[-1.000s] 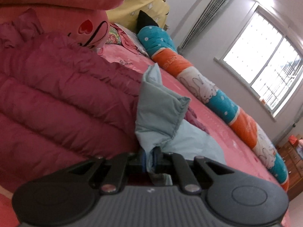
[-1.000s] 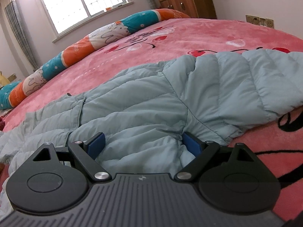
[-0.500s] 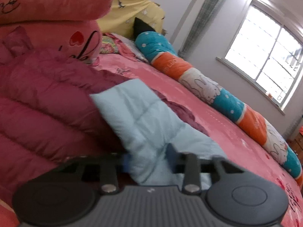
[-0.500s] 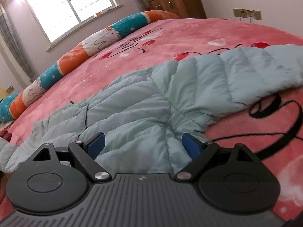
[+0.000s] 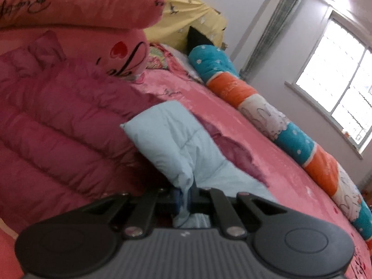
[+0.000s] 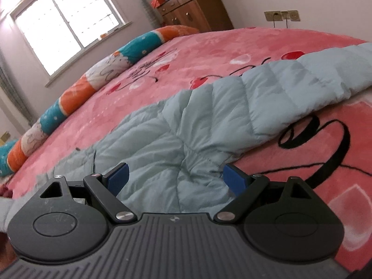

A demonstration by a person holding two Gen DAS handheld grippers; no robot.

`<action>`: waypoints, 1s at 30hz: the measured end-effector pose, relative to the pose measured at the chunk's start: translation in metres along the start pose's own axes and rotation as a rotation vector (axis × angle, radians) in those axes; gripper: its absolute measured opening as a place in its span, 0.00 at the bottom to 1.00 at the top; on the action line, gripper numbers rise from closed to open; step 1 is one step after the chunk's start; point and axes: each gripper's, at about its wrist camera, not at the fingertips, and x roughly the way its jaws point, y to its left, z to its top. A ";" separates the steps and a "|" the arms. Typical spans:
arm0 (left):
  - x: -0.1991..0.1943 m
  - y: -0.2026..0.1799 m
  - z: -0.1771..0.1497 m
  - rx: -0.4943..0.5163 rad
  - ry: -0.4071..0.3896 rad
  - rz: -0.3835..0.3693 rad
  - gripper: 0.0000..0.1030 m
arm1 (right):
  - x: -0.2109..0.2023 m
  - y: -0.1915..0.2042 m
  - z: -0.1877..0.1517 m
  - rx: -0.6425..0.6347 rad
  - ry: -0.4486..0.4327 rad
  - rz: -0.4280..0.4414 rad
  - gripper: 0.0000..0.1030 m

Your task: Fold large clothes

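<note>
left fingers [image 5: 183, 197]: clamped on a pinch of the light-blue down jacket [image 5: 176, 144]; blue pads nearly meet with fabric bunched between. They have just been closing, cloth in the gap.
right fingers [image 6: 175, 180]: wide apart, holding nothing; pads sit low over the jacket body with fabric lying between them, not squeezed.
jacket location: spread flat across the pink bed [image 6: 186, 53]. One end rises from the left grip and leans against a magenta puffer coat [image 5: 58, 121]; in the right view a sleeve [image 6: 302, 81] runs out to the right.
surroundings: striped bolster pillow [image 5: 279, 125] along the far edge of the bed, pink pillows [image 5: 69, 2] stacked behind the magenta coat, window [image 6: 69, 18], wooden dresser [image 6: 193, 9] in the corner.
handling: quilted down, so probably light, soft and springy. Will sag from any single grip, shell likely slick. Folds will tend to puff back open.
where to hold: seams, hem, cuff or sleeve edge, taking a thick pinch. Mid-panel grips just pull up a tent of fabric.
next, my read: right fingers need an edge or sleeve before any fold.
</note>
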 end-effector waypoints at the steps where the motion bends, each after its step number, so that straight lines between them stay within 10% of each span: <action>1: -0.003 -0.004 0.001 0.005 -0.004 -0.010 0.03 | -0.001 -0.001 0.000 0.012 -0.004 0.005 1.00; 14: -0.066 -0.131 -0.030 0.254 -0.001 -0.276 0.03 | -0.004 -0.014 0.014 0.181 -0.063 0.071 1.00; 30: -0.153 -0.296 -0.231 0.670 0.247 -0.690 0.03 | -0.006 -0.029 0.027 0.305 -0.114 0.104 1.00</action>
